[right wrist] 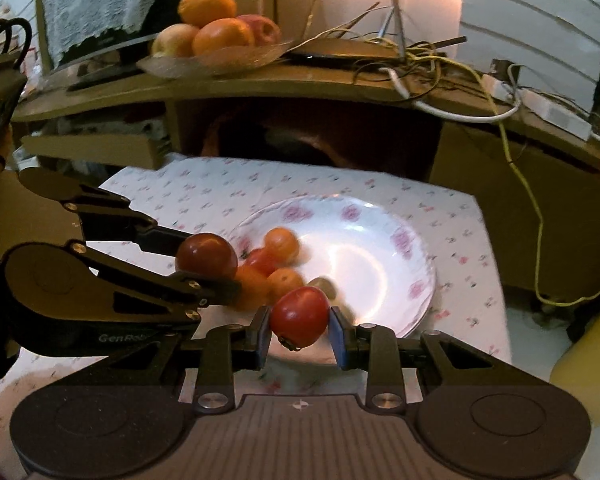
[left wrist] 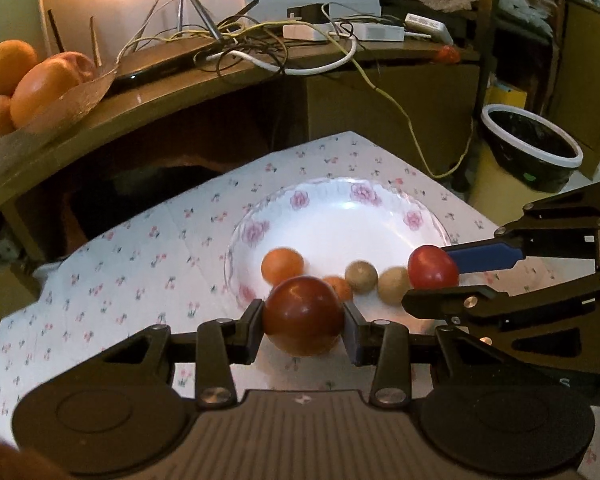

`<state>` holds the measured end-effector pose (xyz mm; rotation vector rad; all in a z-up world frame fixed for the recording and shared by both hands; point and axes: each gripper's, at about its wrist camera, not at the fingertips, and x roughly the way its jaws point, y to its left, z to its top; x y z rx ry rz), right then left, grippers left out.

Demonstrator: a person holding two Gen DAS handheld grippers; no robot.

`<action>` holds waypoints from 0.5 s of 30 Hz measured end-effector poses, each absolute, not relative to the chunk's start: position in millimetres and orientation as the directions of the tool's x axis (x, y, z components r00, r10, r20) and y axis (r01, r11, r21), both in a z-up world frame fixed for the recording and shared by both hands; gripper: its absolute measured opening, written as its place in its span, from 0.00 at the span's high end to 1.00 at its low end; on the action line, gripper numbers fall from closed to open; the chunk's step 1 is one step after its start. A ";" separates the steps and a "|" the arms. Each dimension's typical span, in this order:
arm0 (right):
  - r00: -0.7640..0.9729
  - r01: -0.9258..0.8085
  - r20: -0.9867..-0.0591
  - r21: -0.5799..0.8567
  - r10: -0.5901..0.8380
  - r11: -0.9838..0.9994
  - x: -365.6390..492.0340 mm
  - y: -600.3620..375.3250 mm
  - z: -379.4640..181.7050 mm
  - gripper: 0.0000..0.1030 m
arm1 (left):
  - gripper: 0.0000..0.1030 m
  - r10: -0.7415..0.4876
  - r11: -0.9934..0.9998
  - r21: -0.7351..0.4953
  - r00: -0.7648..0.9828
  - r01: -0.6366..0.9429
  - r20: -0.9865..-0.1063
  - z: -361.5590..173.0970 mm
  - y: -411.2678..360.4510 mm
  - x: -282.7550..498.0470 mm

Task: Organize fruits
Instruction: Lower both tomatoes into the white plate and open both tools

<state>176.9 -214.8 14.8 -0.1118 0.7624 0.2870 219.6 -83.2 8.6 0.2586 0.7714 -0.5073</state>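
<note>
My left gripper (left wrist: 303,320) is shut on a dark red tomato (left wrist: 303,314) just above the near rim of a white flowered plate (left wrist: 340,216). My right gripper (right wrist: 300,330) is shut on a brighter red tomato (right wrist: 300,314) over the plate's (right wrist: 380,256) near edge; it also shows in the left wrist view (left wrist: 432,266). The left gripper's tomato shows in the right wrist view (right wrist: 206,256). Several small fruits lie in the plate: orange ones (left wrist: 282,266) and two pale brown ones (left wrist: 362,276).
The plate rests on a flowered cloth (left wrist: 140,256). Behind, a wooden shelf (left wrist: 180,80) carries a glass dish of oranges and apples (right wrist: 216,32), tangled cables (left wrist: 260,40) and power strips. A black bin (left wrist: 532,148) stands on the floor at right.
</note>
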 end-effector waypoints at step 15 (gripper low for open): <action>0.702 -0.220 -0.696 -0.013 0.149 0.975 218.6 -236.5 -3.4 0.68 | 0.56 -0.337 0.830 0.076 0.606 0.552 -0.721 -6.2 -110.7 264.9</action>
